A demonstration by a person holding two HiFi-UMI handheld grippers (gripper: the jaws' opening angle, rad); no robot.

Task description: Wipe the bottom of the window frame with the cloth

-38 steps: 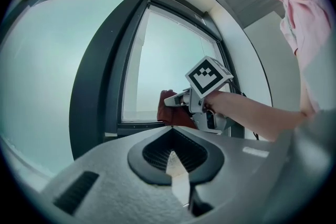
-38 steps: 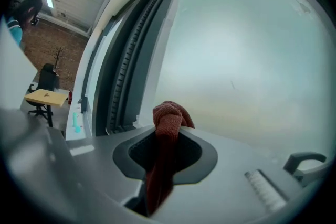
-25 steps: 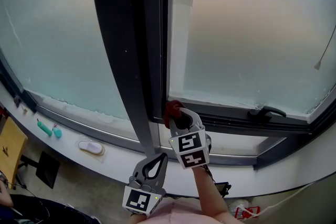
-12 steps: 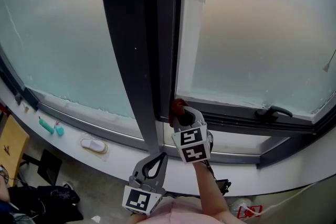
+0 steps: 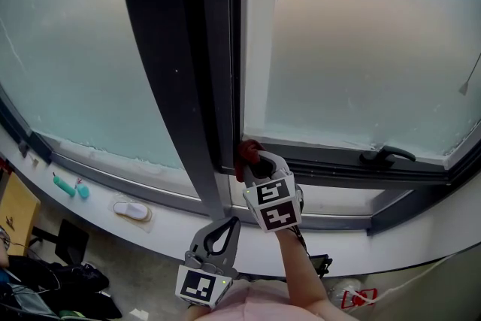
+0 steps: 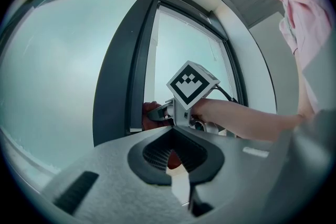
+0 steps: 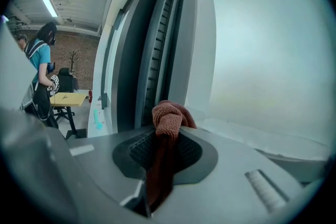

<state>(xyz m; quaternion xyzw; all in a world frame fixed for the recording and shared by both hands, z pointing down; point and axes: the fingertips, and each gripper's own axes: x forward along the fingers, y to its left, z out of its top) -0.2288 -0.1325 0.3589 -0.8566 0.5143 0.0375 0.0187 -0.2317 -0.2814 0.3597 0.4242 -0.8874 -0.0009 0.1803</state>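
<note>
The cloth, a rust-red wad, sits at the left end of the bottom window frame, touching the corner where it meets the dark upright post; over the last second it has barely shifted along that rail, so the wipe looks to be only at its start, with the run rightward toward the handle left to do; the right gripper has its fingers clamped on the cloth; the left gripper hangs nearer, below the sill, fingers closed together on nothing.
</note>
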